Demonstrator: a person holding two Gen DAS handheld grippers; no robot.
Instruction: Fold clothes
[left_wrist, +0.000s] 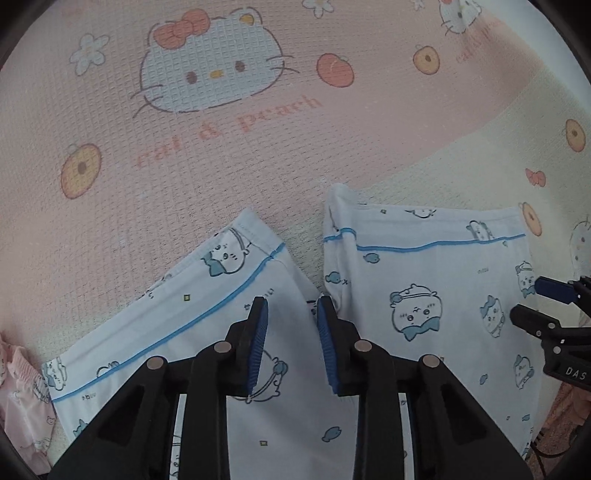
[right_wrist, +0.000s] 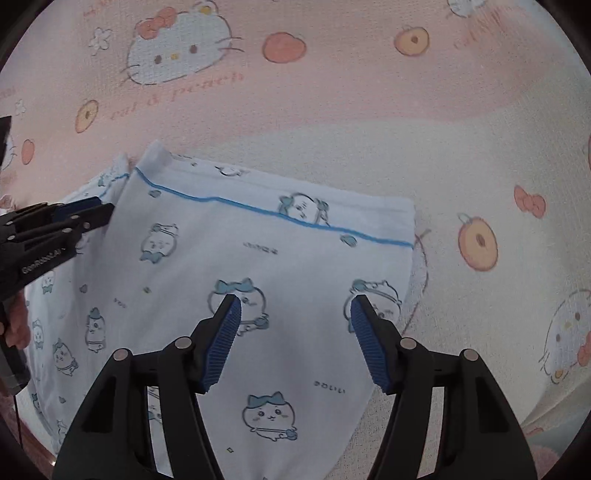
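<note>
A pink piece of clothing (left_wrist: 22, 398) is seen at the far left of the left wrist view, lying on the blanket (left_wrist: 184, 166) and just touching the left leg of the shorts (left_wrist: 207, 295). The blanket is pink and cream, with cat faces, peaches and flowers printed on it. What is under the blanket cannot be told.

The white shorts are spread flat on the blanket. Little blue animals are printed on them, and a blue line is sewn near the end of each leg. The two legs are parted, with a strip of blanket seen between them.

The left tongs (left_wrist: 291, 339) are held over the shorts, where the two legs meet. They are released, with a small gap between the blue pads. Nothing is gripped by them. It cannot be told if the cloth is touched.

The right leg (right_wrist: 258, 240) is laid flat over the cream part of the blanket. The right tongs (right_wrist: 295, 332) are held above this leg. They are released too, and spread wide. Nothing is gripped.

In the right wrist view, the left tongs (right_wrist: 96, 212) are seen at the left side, with part of a hand (right_wrist: 16, 330) below them.
</note>
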